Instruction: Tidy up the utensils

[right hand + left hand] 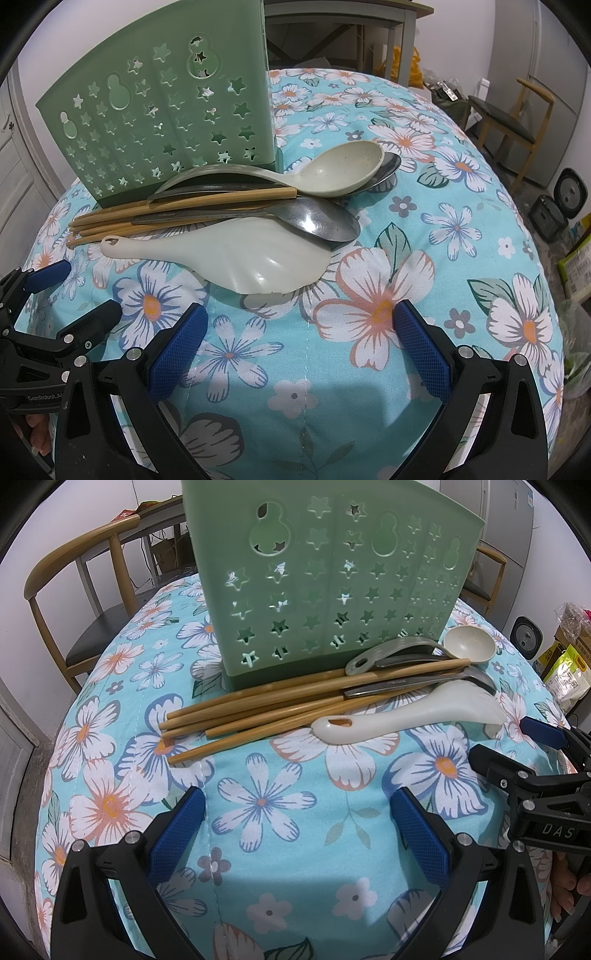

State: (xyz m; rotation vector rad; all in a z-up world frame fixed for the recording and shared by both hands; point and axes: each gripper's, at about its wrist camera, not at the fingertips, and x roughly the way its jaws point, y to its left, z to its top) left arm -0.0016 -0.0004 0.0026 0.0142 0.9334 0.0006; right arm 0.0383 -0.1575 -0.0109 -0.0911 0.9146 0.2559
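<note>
Right wrist view: my right gripper [297,336] is spread wide and holds nothing; both blue pads hover over the floral tablecloth [424,229] without touching any utensil. The white rice paddle [236,258] lies directly ahead of it, nearest of all the pile, long axis running left to right, broad blade toward the right pad and handle toward the left. Behind it, in order, lie the steel spoon [317,221], the bamboo chopsticks [177,210] and the cream ladle [340,170], all roughly parallel to the paddle. The green holder [155,122] stands upright behind the pile, touching or just beside it.

Left wrist view: my left gripper [297,829] is equally wide and empty. The chopstick ends [192,731] point toward it. I judge the right gripper nearer the paddle blade, the left nearer the chopsticks and the paddle handle.
</note>
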